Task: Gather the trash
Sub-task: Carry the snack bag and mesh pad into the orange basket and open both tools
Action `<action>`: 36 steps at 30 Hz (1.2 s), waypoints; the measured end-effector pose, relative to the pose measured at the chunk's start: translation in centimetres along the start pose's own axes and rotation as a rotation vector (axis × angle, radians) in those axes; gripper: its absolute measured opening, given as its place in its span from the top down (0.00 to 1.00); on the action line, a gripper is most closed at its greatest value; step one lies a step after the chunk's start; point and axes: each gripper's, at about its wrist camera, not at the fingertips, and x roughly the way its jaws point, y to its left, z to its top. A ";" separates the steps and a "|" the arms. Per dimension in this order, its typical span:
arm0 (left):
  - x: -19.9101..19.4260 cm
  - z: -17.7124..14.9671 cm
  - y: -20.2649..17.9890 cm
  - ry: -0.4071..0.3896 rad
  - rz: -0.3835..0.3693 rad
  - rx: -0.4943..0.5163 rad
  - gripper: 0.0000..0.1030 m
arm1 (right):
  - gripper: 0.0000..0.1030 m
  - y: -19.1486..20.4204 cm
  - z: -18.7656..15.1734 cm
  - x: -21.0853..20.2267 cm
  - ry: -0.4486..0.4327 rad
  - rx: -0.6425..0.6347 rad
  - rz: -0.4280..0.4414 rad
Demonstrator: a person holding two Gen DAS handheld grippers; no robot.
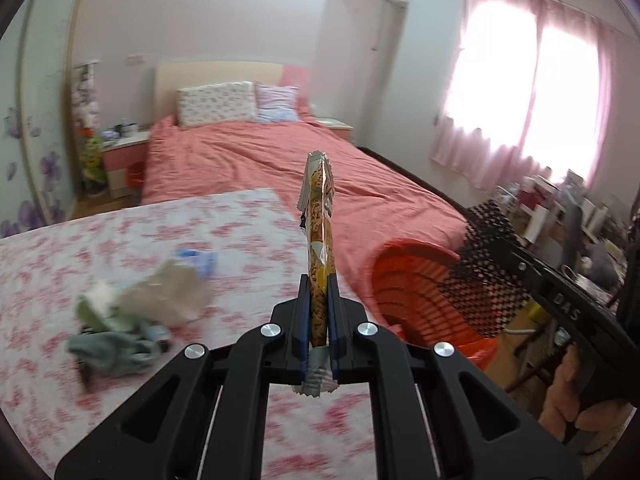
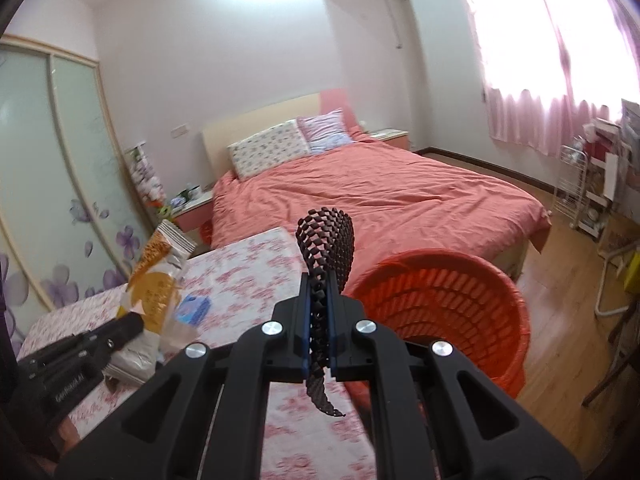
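My left gripper (image 1: 319,280) is shut on a yellow snack wrapper (image 1: 318,220), held upright above the floral tablecloth; the wrapper also shows in the right wrist view (image 2: 158,280). My right gripper (image 2: 319,280) is shut on a black foam net sleeve (image 2: 328,240), held beside the rim of the orange trash basket (image 2: 472,300). The net (image 1: 486,276) and the basket (image 1: 400,276) also show in the left wrist view, right of my left gripper. A blurred pile of trash (image 1: 140,304) lies on the table to the left: clear plastic, tissue, green and grey scraps, something blue.
The table with the pink floral cloth (image 1: 120,240) stands at the foot of a bed with a salmon cover (image 1: 280,160). A nightstand (image 1: 124,148) is at the far left. A cluttered rack and shelves (image 2: 592,184) stand at the right by the curtained window. The floor (image 2: 560,320) is wood.
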 end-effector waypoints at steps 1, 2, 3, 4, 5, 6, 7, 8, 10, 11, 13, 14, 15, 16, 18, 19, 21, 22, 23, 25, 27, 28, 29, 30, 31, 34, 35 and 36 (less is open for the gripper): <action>0.5 0.1 -0.6 0.006 -0.017 0.005 0.93 | 0.93 -0.9 0.1 0.2 0.000 0.011 -0.013; 1.1 0.1 -1.2 0.013 -0.035 0.014 0.93 | 0.93 -1.5 0.1 0.3 0.000 0.019 -0.020; 1.7 0.1 -1.9 0.018 -0.049 0.023 0.93 | 0.93 -2.0 0.1 0.6 0.002 0.026 -0.025; 2.2 0.1 -2.5 0.023 -0.060 0.031 0.93 | 0.93 -2.9 0.1 0.9 0.005 0.039 -0.034; 3.0 0.1 -3.3 0.031 -0.077 0.041 0.93 | 0.93 -3.4 0.1 1.2 0.007 0.047 -0.038; 3.5 0.2 -3.9 0.037 -0.089 0.046 0.93 | 0.93 -4.3 0.1 1.5 0.009 0.060 -0.044; 4.0 0.1 -4.5 0.043 -0.101 0.052 0.93 | 0.93 -4.8 0.1 1.8 0.012 0.068 -0.046; 4.8 0.2 -5.1 0.052 -0.116 0.057 0.92 | 0.93 -5.5 0.1 2.2 0.015 0.079 -0.049; 5.8 0.2 -6.1 0.066 -0.135 0.063 0.93 | 0.93 -6.6 0.0 2.7 0.019 0.100 -0.053; 6.5 0.2 -6.6 0.074 -0.145 0.067 0.92 | 0.93 -7.3 0.0 3.1 0.021 0.111 -0.056; 7.3 0.2 -7.7 0.085 -0.157 0.078 0.92 | 0.93 -8.2 0.0 3.7 0.022 0.127 -0.060; 7.8 0.1 -8.1 0.092 -0.164 0.084 0.92 | 0.93 -8.7 0.0 4.0 0.021 0.134 -0.063; 8.3 0.1 -8.5 0.098 -0.168 0.090 0.92 | 0.93 -9.1 0.0 4.2 0.021 0.138 -0.065; 8.5 0.0 -8.8 0.104 -0.171 0.093 0.93 | 0.93 -9.7 0.0 4.7 0.022 0.147 -0.067; 9.3 -0.1 -9.5 0.118 -0.179 0.101 0.92 | 0.93 -10.2 0.0 5.1 0.022 0.158 -0.070; 9.7 -0.2 -9.8 0.124 -0.182 0.105 0.92 | 0.93 -10.6 0.0 5.4 0.021 0.164 -0.072; 10.3 -0.2 -10.5 0.133 -0.189 0.110 0.93 | 0.93 -11.1 0.1 5.7 0.019 0.171 -0.074; 10.6 -0.2 -10.8 0.137 -0.192 0.113 0.93 | 0.93 -11.4 0.1 5.9 0.018 0.174 -0.075; 10.8 -0.3 -11.0 0.141 -0.194 0.116 0.93 | 0.93 -11.6 0.1 6.1 0.017 0.176 -0.076; 11.2 -0.3 -11.4 0.148 -0.197 0.122 0.93 | 0.93 -12.1 0.1 6.5 0.018 0.180 -0.079; 11.6 -0.3 -11.7 0.157 -0.201 0.125 0.92 | 0.92 -12.4 0.0 6.8 0.020 0.183 -0.082; 11.8 -0.4 -11.8 0.162 -0.203 0.128 0.92 | 0.91 -12.6 0.0 7.1 0.023 0.187 -0.082; 11.9 -0.4 -11.9 0.164 -0.196 0.129 0.92 | 0.88 -12.8 0.0 7.4 0.026 0.193 -0.081; 12.1 -0.5 -11.9 0.166 -0.187 0.129 0.90 | 0.88 -13.0 0.0 7.7 0.029 0.201 -0.084; 12.4 -0.5 -11.8 0.173 -0.182 0.128 0.86 | 0.87 -13.0 -0.1 7.8 0.031 0.206 -0.086; 12.9 -0.7 -11.2 0.198 -0.166 0.110 0.67 | 0.69 -13.5 -0.5 8.4 0.046 0.222 -0.093; 13.0 -0.8 -11.0 0.203 -0.162 0.103 0.60 | 0.68 -13.6 -0.6 8.5 0.050 0.225 -0.097; 13.0 -0.9 -10.9 0.205 -0.160 0.097 0.59 | 0.68 -13.6 -0.8 8.6 0.055 0.226 -0.101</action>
